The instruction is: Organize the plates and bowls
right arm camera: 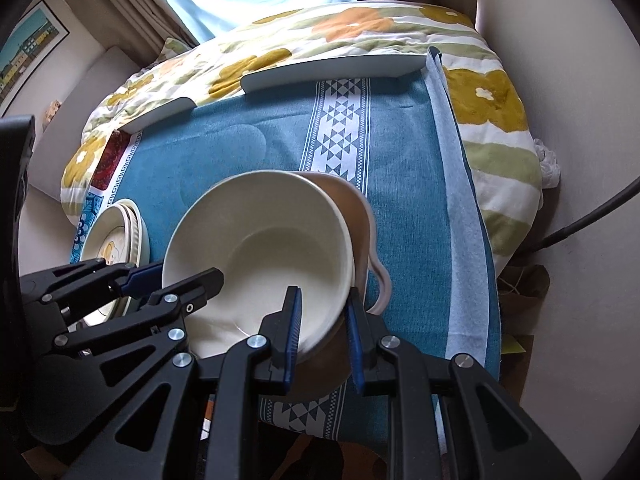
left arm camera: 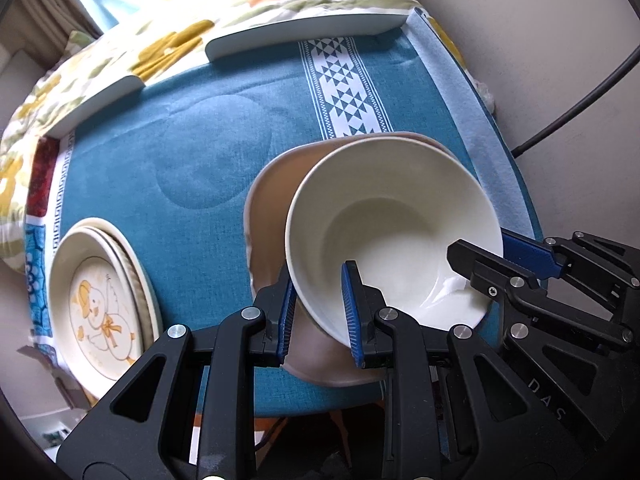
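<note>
Black gripper frames filled the bottom of both wrist views, and between their blue pads a white bowl was pinched at its rim from two sides. The left gripper was clamped on the rim at the lower centre of its own view, one pad inside the bowl and one outside; the right gripper was clamped the same way on the opposite rim, and it also showed at the right edge of the left view. The white bowl was seen tilted, sitting partly inside a pink bowl that lay under and behind it on the blue tablecloth, near the middle of each frame. A stack of plates, the top one printed with a duck, was seen at the lower left of the left view, well apart from the bowls. The step in hand was judged to be nesting the white bowl into the pink one. For that to be done well, both grips would best be kept level with each other, so that the tilt is taken out before the bowl is lowered; the rims should be brought concentric, since the white bowl seemed offset toward one side. A slow descent was advised, because a thin glazed rim held by narrow pads could slip or twist. The pads would best be released only once the bowl's weight was judged fully seated, one side after the other being avoided.
</note>
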